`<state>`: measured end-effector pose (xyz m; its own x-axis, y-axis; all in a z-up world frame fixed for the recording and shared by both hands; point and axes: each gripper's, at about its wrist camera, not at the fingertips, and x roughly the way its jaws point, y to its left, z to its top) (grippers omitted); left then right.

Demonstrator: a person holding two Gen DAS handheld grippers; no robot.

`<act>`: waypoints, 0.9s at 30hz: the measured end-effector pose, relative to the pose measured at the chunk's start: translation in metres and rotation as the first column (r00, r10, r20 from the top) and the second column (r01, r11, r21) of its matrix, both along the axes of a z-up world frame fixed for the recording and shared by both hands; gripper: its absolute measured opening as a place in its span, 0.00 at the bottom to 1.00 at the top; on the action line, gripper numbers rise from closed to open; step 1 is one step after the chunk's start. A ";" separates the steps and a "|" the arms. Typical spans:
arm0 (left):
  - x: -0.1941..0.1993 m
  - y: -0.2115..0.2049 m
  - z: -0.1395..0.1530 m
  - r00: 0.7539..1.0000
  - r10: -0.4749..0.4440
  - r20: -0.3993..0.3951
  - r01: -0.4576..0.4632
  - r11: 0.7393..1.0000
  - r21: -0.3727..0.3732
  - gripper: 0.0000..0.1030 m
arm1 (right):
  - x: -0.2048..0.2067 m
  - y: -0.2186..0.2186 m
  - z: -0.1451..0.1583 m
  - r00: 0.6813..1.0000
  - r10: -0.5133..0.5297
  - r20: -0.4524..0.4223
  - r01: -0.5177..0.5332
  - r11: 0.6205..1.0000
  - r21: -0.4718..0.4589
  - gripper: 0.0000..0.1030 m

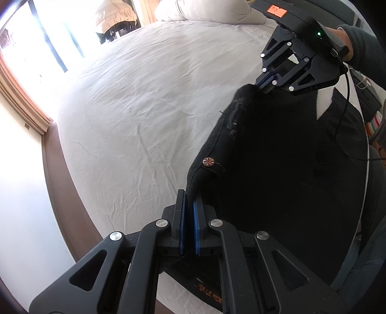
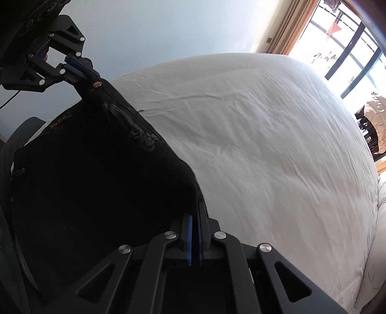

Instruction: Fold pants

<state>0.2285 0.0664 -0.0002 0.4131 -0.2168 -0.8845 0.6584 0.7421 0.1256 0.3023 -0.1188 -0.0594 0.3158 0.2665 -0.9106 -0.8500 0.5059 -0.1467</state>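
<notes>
The black pants [image 1: 277, 157] hang by their waistband between my two grippers, above the near edge of the bed. A copper button [image 1: 208, 161] shows on the waistband. My left gripper [image 1: 189, 200] is shut on one waistband corner. My right gripper [image 1: 261, 83] is shut on the other corner, held by a hand in a dark sleeve. In the right wrist view the pants [image 2: 96, 169] fill the left side, my right gripper [image 2: 196, 212] pinches their edge, and the left gripper [image 2: 95, 73] grips near the button [image 2: 97, 84].
A bed with a wrinkled white sheet [image 1: 149, 101] spreads ahead; it also fills the right wrist view [image 2: 265, 145]. A white duvet [image 1: 205, 12] is heaped at its far end. A bright window [image 1: 36, 53] and a brown bed frame edge [image 1: 62, 193] lie left.
</notes>
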 end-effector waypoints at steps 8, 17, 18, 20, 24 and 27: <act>-0.043 0.004 0.010 1.000 0.000 0.007 0.000 1.000 -0.018 0.04 | -0.044 0.010 0.020 0.999 0.017 0.034 -0.019 0.999 0.037 0.04; -0.114 -0.001 0.016 0.999 -0.030 0.038 0.030 0.999 -0.013 0.04 | -0.116 0.001 0.037 0.993 -0.062 0.098 0.049 0.990 0.130 0.04; -0.126 -0.003 0.015 0.999 -0.036 0.039 0.037 0.999 -0.011 0.04 | -0.125 0.000 0.038 0.992 -0.067 0.110 0.052 0.989 0.135 0.04; -0.138 -0.004 0.012 0.999 -0.038 0.034 0.038 0.999 -0.015 0.04 | -0.148 -0.002 0.038 0.987 -0.079 0.143 0.058 0.988 0.145 0.04; -0.162 0.002 0.003 1.000 -0.015 0.011 0.015 1.000 -0.025 0.04 | -0.198 -0.003 0.029 0.970 -0.064 0.234 0.042 0.994 0.097 0.04; -0.178 0.007 -0.009 1.000 -0.018 -0.002 0.018 1.000 -0.007 0.04 | -0.232 -0.005 0.016 0.964 -0.050 0.260 0.036 0.998 0.056 0.03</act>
<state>0.0510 0.0736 -0.0088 0.4071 -0.2300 -0.8840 0.6716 0.7312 0.1191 0.0706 -0.1237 -0.0433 0.5531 0.2912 -0.7806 -0.7628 0.5537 -0.3339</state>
